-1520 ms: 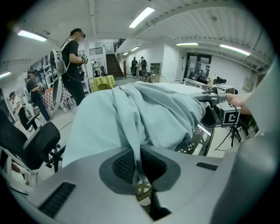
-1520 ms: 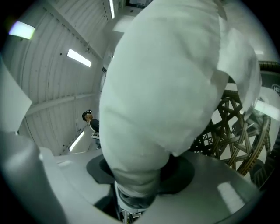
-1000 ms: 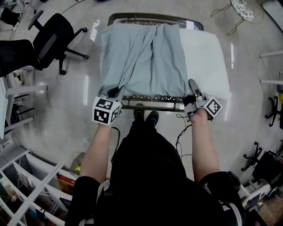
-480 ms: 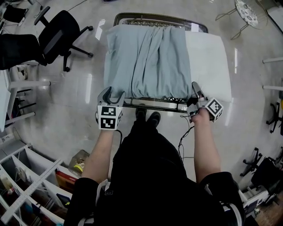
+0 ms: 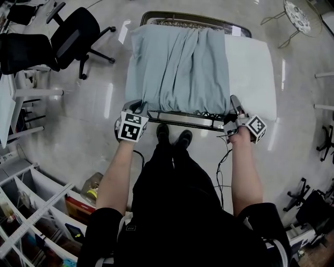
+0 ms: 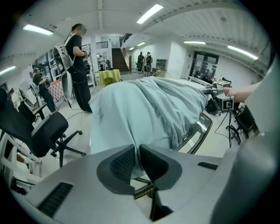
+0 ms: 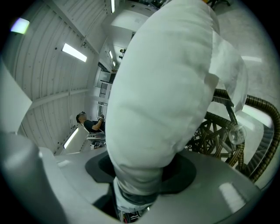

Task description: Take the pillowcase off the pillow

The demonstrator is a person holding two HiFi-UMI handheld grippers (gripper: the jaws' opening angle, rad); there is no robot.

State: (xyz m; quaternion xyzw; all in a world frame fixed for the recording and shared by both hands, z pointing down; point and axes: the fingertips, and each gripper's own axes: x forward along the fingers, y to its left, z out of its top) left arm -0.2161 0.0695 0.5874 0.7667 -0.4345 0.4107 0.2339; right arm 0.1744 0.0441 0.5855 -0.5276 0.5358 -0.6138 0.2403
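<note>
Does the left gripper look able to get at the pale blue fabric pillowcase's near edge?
Probably yes: the left gripper is there, its jaws have just been closing with the pale blue pillowcase edge between them; nothing blocks it.

Open-plan lab or office: swivel chairs point(image 5: 77, 32), ceiling strip lights point(image 6: 150, 13), shelving point(image 5: 28, 232).

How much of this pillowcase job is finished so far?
Partly done: the white pillow already shows bare on the right. In hand: the right hand-held gripper clamps the pillow's near corner, and the left hand-held gripper, its jaws just closing, pinches the pillowcase hem. Left: the pillowcase covers most of the pillow and has to slide off.
</note>
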